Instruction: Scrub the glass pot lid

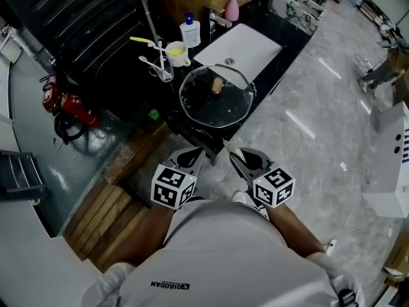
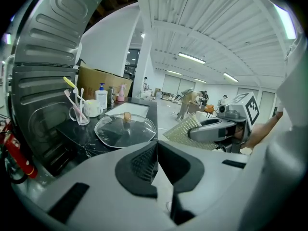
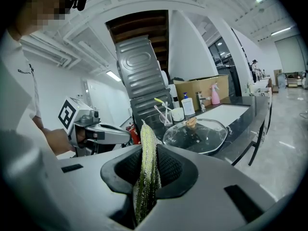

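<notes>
The glass pot lid [image 1: 216, 96] with a wooden knob lies flat on the black counter [image 1: 167, 114], in front of both grippers; it also shows as the lid [image 2: 125, 128] and the lid [image 3: 196, 134]. My left gripper [image 1: 197, 153] is held short of the counter edge, its jaws shut with nothing between them. My right gripper [image 1: 235, 154] hangs beside it, shut on a thin green-yellow scrub pad [image 3: 147, 172], whose tip [image 1: 229, 147] sticks out toward the lid. Neither gripper touches the lid.
A white sink [image 1: 237, 49] sits behind the lid. A cup with toothbrushes [image 1: 162, 66], a mug [image 1: 177, 53], a soap bottle [image 1: 190, 30] and a pink spray bottle [image 1: 232, 6] stand at the counter's back. A red fire extinguisher [image 1: 70, 105] lies on the floor at left.
</notes>
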Available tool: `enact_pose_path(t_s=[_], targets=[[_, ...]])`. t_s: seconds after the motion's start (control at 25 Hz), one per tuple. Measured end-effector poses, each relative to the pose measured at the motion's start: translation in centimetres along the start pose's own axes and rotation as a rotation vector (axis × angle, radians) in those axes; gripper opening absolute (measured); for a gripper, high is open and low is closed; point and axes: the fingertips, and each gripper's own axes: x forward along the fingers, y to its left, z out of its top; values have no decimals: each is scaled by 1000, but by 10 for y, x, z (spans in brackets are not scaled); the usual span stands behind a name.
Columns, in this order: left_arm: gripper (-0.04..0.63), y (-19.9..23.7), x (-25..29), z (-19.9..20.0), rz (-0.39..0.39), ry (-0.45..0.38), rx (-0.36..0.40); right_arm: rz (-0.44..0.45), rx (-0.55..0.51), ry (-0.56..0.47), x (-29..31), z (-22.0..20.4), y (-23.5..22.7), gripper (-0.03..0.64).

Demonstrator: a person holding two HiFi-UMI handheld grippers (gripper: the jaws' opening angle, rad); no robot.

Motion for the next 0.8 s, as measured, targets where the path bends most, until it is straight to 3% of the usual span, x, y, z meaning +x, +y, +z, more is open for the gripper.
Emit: enact_pose_path(t_s=[0.8], targets=[[18,-6,6,0,26,-5,-12,31,-9,7,-5,-2,-4,89]])
